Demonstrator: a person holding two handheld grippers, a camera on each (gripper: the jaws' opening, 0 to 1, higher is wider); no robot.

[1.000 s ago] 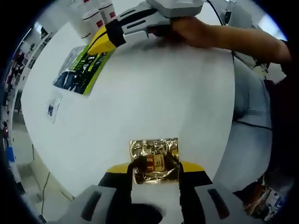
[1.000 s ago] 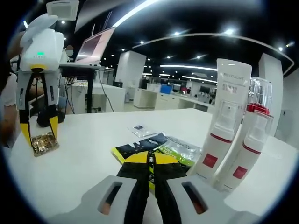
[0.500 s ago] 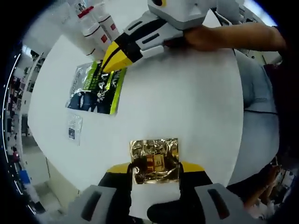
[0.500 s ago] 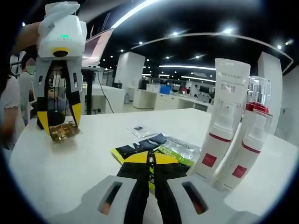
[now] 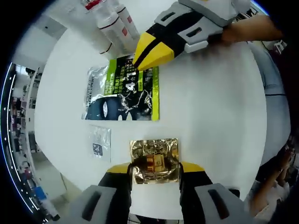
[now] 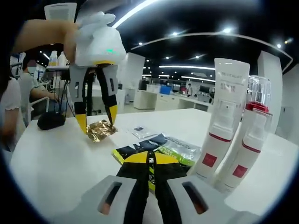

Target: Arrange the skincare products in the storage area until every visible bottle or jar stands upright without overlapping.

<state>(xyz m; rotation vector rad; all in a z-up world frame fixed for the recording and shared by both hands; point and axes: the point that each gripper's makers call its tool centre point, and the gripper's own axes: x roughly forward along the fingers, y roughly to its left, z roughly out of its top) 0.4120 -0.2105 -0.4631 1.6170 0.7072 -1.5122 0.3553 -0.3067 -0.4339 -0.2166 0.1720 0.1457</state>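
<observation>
Gold foil sachet [image 5: 155, 161] is clamped in my left gripper [image 5: 155, 173], lifted off the white table [image 5: 210, 112]. My right gripper [image 6: 150, 175] is pinched on the green-black sachet [image 6: 161, 151], beside two upright bottles [image 6: 233, 140].

White tube [image 6: 223, 122], red band and red square low on its body: standing on its cap, leaning against the pump bottle. Pump bottle [image 6: 250, 140], clear cap over red collar: standing upright, touching the tube. Green-and-black flat sachet [image 5: 122, 88]: lying flat on the white table [image 5: 210, 121]. Gold foil sachet [image 5: 154, 160], crinkled: hanging above the table. Small clear sachet [image 5: 98, 142]: lying flat beside the green one.
</observation>
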